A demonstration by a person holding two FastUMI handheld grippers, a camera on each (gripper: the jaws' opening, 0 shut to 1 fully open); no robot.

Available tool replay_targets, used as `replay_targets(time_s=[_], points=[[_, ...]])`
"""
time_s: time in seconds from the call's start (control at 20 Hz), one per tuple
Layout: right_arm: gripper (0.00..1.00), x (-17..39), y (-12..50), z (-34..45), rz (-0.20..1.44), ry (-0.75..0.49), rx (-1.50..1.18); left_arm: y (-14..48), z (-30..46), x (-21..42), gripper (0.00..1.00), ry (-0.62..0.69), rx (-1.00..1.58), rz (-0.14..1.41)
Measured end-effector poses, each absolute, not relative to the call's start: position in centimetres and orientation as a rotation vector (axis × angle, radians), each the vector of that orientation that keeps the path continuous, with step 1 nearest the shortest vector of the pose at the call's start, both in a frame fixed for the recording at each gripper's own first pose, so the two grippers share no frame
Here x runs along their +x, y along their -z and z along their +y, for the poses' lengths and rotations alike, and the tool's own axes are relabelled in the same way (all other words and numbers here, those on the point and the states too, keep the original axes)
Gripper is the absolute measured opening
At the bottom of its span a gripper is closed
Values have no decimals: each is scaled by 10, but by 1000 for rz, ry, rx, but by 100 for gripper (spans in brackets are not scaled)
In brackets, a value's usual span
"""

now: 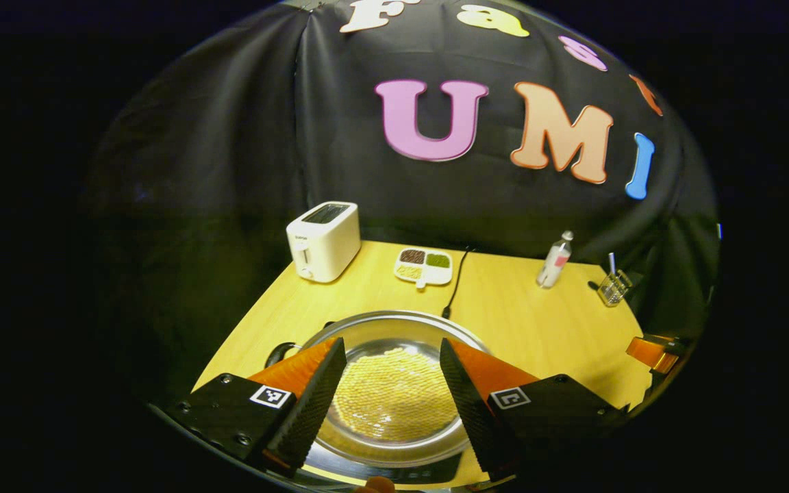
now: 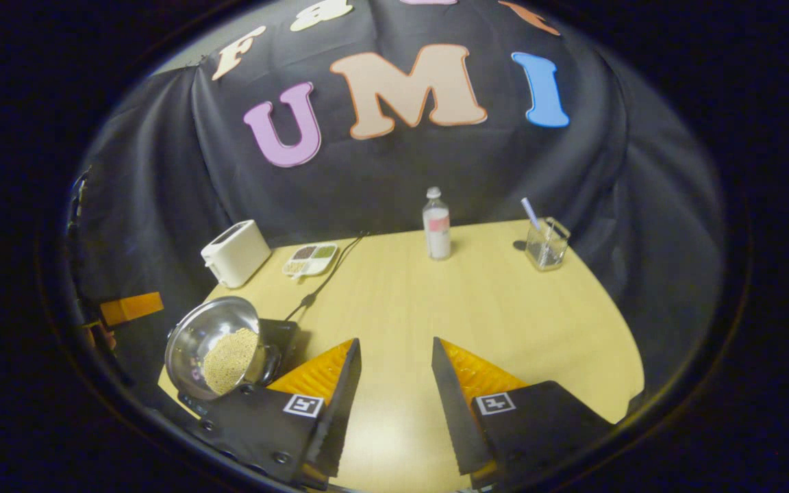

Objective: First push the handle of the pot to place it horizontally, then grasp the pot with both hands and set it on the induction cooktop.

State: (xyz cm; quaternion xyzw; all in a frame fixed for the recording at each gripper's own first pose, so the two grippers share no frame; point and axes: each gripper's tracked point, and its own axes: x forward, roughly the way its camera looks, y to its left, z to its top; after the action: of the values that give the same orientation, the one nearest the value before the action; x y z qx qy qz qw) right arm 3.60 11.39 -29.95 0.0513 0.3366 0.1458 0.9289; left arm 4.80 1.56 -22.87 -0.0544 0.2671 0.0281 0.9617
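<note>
A steel pot holding yellow grains rests on the black induction cooktop at the table's near edge. Its dark handle sticks out at the pot's left. My left gripper hovers open just above the pot, one finger over each side of the bowl, touching nothing. In the right gripper view the pot and cooktop lie at the lower left. My right gripper stands open over bare table to the right of them, with nothing between its fingers.
A white toaster, a divided tray of grains and a black cord sit behind the pot. A plastic bottle and a glass with a straw stand at the back right of the wooden table.
</note>
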Motion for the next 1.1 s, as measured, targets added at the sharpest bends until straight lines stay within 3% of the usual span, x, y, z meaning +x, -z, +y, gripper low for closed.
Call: replay_targets(time_s=[0.25,0.3,0.5,0.65,0.7,0.75,0.9,0.95,1.0,1.05,1.1], points=[[60,61,235,49,520,-284,45,168,-51,43,90,-44,-122,410],[60,64,222,37,490,-282,39,160,-61,42,86,-40,-122,391],[60,80,166,1,360,-263,37,120,-95,40,90,-23,-135,323],[60,89,124,-24,269,-225,51,86,-109,43,90,-10,-131,254],[60,92,111,-32,243,-207,59,77,-112,42,85,-4,-123,244],[60,94,97,-41,218,-190,67,67,-114,43,89,-2,-108,231],[60,95,64,-61,151,-155,77,34,-115,45,85,-10,-57,166],[60,96,54,-66,130,-144,78,23,-117,47,89,-1,-50,139],[65,96,46,-71,111,-133,76,17,-121,49,89,8,-50,123],[60,94,41,-75,95,-123,73,11,-123,50,85,15,-48,109],[60,93,37,-79,82,-110,73,6,-125,50,89,17,-45,98]])
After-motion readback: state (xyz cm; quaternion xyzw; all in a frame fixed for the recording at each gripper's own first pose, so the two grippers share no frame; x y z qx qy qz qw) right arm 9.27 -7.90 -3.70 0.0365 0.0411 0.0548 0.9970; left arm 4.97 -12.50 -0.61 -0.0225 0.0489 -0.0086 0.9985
